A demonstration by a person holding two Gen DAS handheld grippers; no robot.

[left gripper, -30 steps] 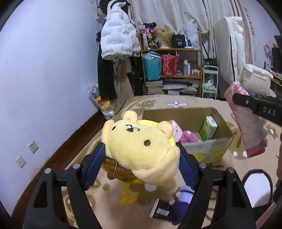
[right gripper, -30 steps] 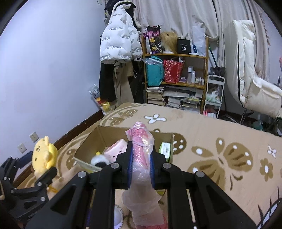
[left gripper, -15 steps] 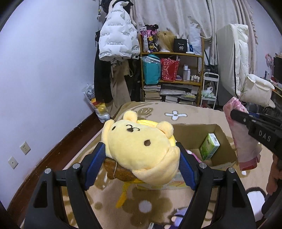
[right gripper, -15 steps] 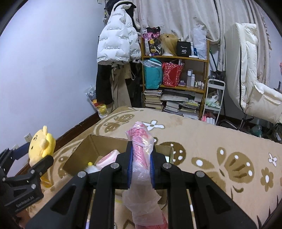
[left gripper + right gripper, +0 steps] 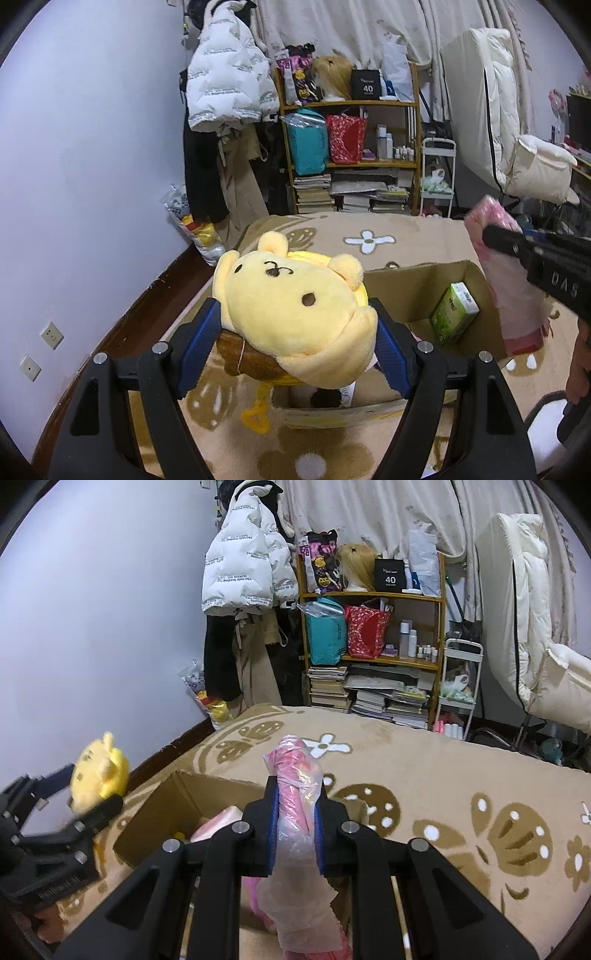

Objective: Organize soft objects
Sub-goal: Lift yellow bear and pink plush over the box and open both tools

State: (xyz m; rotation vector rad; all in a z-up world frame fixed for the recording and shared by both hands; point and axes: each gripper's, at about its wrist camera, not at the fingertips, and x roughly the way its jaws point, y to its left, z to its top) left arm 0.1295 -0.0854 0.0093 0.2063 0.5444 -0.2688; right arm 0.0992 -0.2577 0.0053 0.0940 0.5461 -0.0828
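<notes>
1. Left wrist view: the left gripper point(image 5: 295, 332) has its blue-padded jaws clamped on either side of a yellow plush bear point(image 5: 295, 314), which is held in the air above the near edge of an open cardboard box point(image 5: 424, 280).
2. Left wrist view: inside the box a green carton point(image 5: 455, 312) leans against the far right corner. The box sits on a tan carpet point(image 5: 369, 229) with flower patterns.
3. Left wrist view: at the right edge the right gripper point(image 5: 491, 236) pinches a pink bundle in clear plastic point(image 5: 513, 291), hanging just beside the box's right wall.
4. Right wrist view: the right gripper point(image 5: 295, 812) has its jaws drawn narrow, squeezing the pink bundle in clear plastic point(image 5: 297, 775), which stands upright between the pads and hangs below them over the box point(image 5: 177, 805).
5. Right wrist view: at the left, the left gripper point(image 5: 74, 794) carries the plush bear point(image 5: 98, 771) beside the box's left corner. A wooden shelf point(image 5: 373, 598) stands against the back wall.
</notes>
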